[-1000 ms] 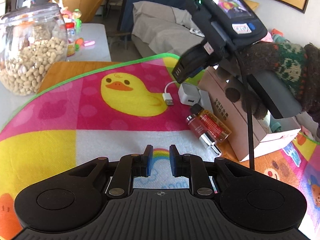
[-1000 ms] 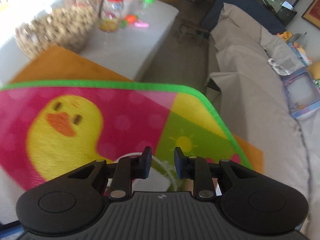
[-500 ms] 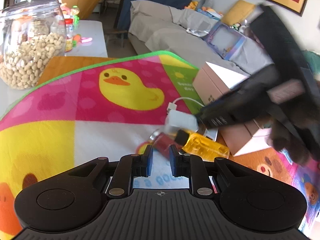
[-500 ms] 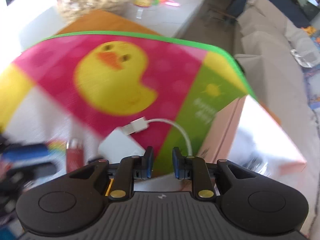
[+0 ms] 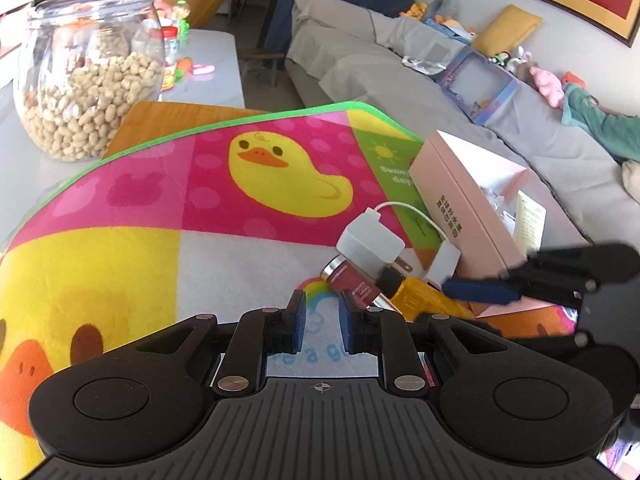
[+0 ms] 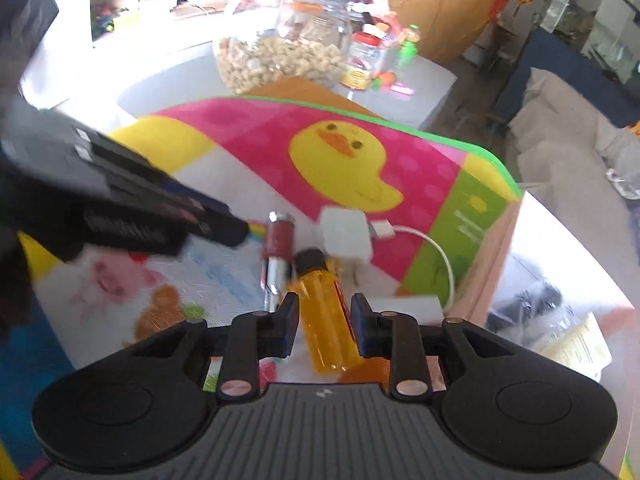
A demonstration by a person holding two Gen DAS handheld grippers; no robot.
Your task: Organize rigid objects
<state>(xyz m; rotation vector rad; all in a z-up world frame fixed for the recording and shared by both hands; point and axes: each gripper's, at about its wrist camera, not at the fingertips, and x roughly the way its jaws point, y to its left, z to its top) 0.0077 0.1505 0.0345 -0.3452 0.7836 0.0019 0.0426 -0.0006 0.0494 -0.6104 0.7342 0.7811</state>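
Observation:
On the colourful play mat lie a dark red bottle with a silver cap, an amber bottle with a black cap and a white charger with its cable. My right gripper is open, its jaws on either side of the amber bottle, not closed on it. My left gripper is nearly shut and empty, just left of the red bottle. The red bottle and charger also show in the right wrist view. An open pink box stands to the right.
A large glass jar of nuts stands at the back left beside a small red-lidded jar and toys. A grey sofa with boxes and plush toys runs behind. The mat's green edge borders a wooden table.
My right gripper swung down and left to the amber bottle and opened around it. The left gripper moved closer to the bottles, which shifted on the mat.

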